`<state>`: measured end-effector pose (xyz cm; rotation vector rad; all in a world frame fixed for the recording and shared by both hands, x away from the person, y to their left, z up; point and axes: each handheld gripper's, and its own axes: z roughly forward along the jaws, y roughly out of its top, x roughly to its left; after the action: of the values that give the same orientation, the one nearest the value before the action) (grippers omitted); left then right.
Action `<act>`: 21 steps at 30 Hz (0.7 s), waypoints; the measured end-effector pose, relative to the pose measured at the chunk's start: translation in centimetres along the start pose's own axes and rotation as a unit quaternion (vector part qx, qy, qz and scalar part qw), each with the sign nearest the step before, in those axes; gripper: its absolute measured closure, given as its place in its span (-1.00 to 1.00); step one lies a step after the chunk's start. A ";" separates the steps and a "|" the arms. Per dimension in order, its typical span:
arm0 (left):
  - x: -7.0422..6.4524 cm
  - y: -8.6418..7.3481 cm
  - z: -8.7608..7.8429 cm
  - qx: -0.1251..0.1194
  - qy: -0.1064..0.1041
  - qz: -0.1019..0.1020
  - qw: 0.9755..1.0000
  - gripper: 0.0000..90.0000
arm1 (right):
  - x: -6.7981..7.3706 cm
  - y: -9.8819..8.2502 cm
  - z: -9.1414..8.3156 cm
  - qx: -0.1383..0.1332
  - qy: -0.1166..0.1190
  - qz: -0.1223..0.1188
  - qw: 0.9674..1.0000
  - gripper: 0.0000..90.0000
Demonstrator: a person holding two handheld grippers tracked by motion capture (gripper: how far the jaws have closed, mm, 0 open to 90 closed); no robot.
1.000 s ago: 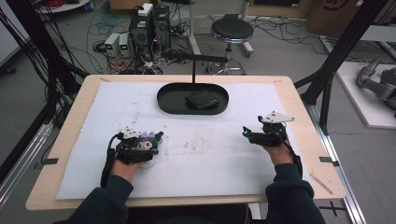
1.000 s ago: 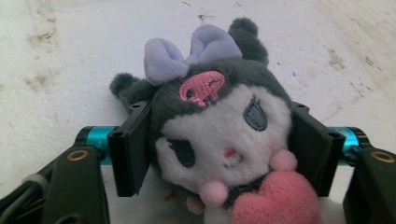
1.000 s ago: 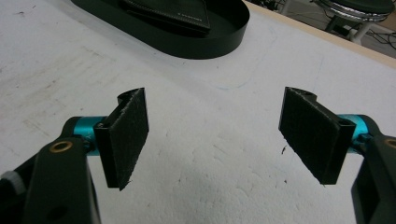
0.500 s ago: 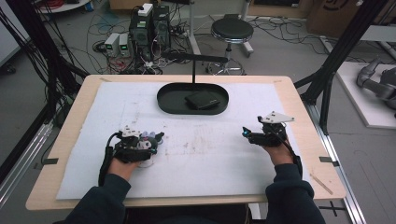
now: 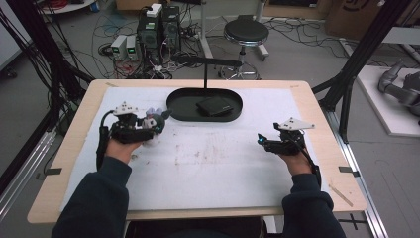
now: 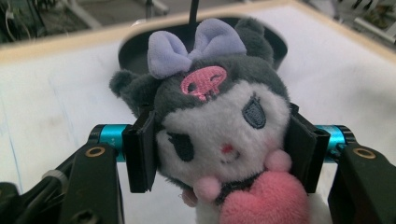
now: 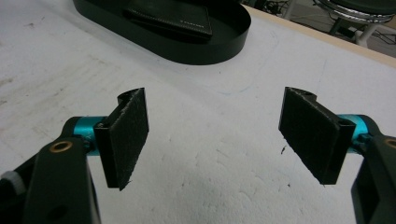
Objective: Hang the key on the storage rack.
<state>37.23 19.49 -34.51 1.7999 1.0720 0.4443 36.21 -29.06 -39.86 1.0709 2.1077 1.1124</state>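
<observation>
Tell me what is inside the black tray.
A flat black wallet lies in the tray, right of its middle; the rest of the floor looks bare. In the left tool view the plush covers most of the tray, and whatever is under the wallet stays hidden.

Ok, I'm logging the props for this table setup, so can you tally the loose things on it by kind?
Plush toy: 1, clamped between the left gripper fingers
Black oval tray: 1
Dark wallet lying in the tray: 1
Total: 3
</observation>
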 end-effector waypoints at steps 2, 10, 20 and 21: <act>0.4 1.7 0.1 -0.013 -0.008 0.004 1.000 -0.16 | -0.1 0.0 -0.1 -0.005 0.001 0.002 1.000 -0.45; 1.6 6.6 1.3 -0.041 -0.031 0.016 0.999 -0.16 | -0.7 0.2 -0.5 -0.023 0.009 0.022 0.999 -0.45; 3.4 9.7 4.1 -0.050 -0.035 -0.008 0.998 -0.16 | -1.1 0.1 -0.7 -0.031 0.012 0.030 0.999 -0.45; 3.6 9.8 4.5 -0.052 -0.034 -0.012 0.998 -0.16 | -1.1 0.1 -0.7 -0.030 0.012 0.031 0.999 -0.45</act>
<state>46.93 18.43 -28.64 1.6965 1.0033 0.4136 36.31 -30.22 -39.29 1.1051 2.0585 1.2170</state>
